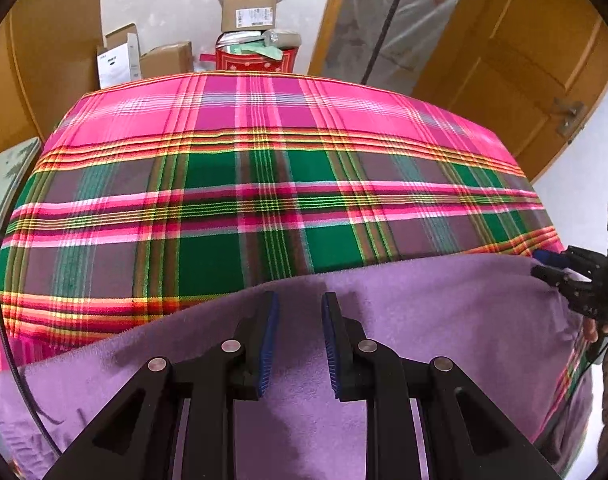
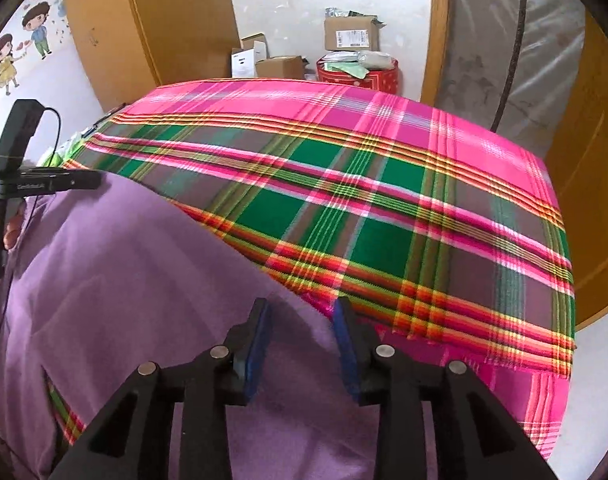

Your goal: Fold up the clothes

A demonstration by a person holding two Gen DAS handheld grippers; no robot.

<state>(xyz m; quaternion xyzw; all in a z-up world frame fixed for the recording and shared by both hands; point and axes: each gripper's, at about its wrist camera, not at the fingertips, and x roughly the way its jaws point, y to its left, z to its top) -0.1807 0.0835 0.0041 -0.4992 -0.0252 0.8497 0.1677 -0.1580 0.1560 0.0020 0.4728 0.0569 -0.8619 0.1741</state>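
The left gripper [image 1: 300,344] points forward with its jaws parted, nothing between the blue pads [image 1: 268,344]. The right gripper [image 2: 302,350] is likewise spread, its pads bare. In the left wrist view it appears at the far right edge, a fingertip [image 1: 591,330] of the holding hand showing beneath it.

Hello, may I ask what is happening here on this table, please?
A person holds a two-finger gripper in each hand, folding clothes. A purple garment lies spread on the near part of a table covered with a bright plaid cloth. The left gripper hovers over the garment with its jaws open and empty. The right gripper is at the garment's far edge, jaws also open. Nothing is gripped at this moment. Cardboard boxes stand behind.
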